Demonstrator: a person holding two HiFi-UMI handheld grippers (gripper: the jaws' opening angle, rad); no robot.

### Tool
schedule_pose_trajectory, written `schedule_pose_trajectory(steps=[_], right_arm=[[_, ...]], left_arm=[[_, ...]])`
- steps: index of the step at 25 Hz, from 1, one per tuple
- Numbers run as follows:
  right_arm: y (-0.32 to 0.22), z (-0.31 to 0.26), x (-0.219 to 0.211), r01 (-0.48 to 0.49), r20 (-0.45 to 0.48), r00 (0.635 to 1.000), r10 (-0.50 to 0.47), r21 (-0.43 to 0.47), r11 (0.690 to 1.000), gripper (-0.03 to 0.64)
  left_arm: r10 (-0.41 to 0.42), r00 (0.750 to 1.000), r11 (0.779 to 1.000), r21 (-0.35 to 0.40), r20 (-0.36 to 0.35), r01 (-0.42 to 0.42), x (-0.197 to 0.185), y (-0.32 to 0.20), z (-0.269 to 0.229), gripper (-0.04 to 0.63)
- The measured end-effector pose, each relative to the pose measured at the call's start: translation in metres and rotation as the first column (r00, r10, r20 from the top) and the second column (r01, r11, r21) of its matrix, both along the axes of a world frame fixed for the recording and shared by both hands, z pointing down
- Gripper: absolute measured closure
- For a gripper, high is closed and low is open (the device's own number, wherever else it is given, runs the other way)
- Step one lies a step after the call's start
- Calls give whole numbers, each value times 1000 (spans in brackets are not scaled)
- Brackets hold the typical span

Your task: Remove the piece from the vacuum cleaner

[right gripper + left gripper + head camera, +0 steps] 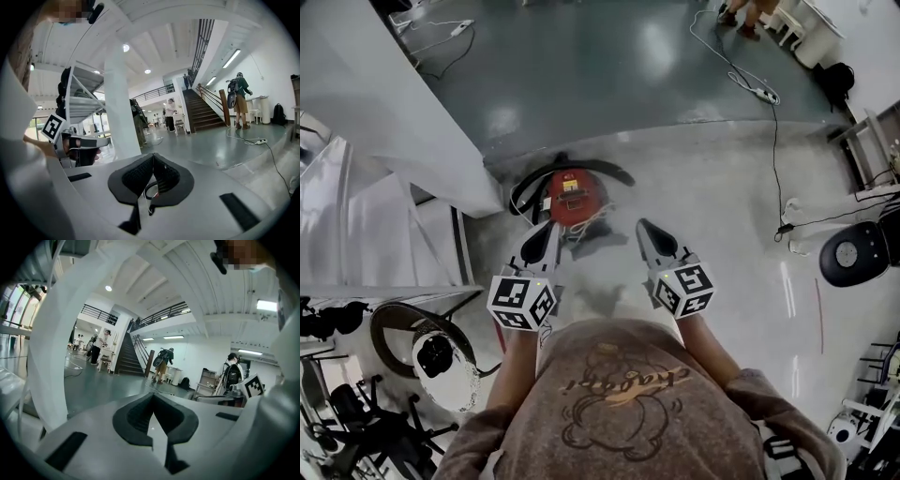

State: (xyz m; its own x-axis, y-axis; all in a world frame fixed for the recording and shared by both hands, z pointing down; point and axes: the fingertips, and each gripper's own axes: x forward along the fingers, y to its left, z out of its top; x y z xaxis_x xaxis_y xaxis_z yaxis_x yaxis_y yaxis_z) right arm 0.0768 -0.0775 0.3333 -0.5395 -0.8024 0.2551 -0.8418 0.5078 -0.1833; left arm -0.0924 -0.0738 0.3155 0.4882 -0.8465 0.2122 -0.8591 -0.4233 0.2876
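In the head view a red vacuum cleaner [573, 195] stands on the light floor, with its black hose [598, 170] curled round the back. Just short of it I hold both grippers side by side, pointing at it. The left gripper [550, 228] is shut and empty, its tip near the vacuum's left front. The right gripper [644, 228] is shut and empty too, a little to the right of the vacuum. In the left gripper view the jaws [152, 398] meet with nothing between them. The right gripper view shows closed jaws [153, 158]; a bit of hose [149, 187] shows in the gap below them.
A white slanted wall [384, 103] and a glass panel stand at the left. A cable with a power strip [761, 92] runs across the far floor. At the right is a round black base [855, 253]. Stairs [126, 359] and several people stand far off.
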Motion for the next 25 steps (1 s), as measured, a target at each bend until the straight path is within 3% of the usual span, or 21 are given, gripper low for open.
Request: schedule_pose_trajectory(steps=[9, 12, 17, 25], right_arm=[[-14, 7, -2, 60, 20, 998, -60, 2, 998, 615], [-16, 11, -4, 81, 42, 996, -81, -11, 997, 555], [-15, 9, -10, 146, 71, 987, -145, -9, 989, 416], [-24, 13, -15, 228, 58, 972, -226, -38, 973, 408]], left_arm=[[-43, 999, 999, 10, -4, 43, -3, -6, 4, 591], [-25, 1000, 1000, 10, -11, 25, -1, -7, 4, 486], [-4, 999, 1000, 6, -38, 5, 1, -10, 7, 370], [33, 999, 999, -26, -37, -34, 5, -17, 23, 333]])
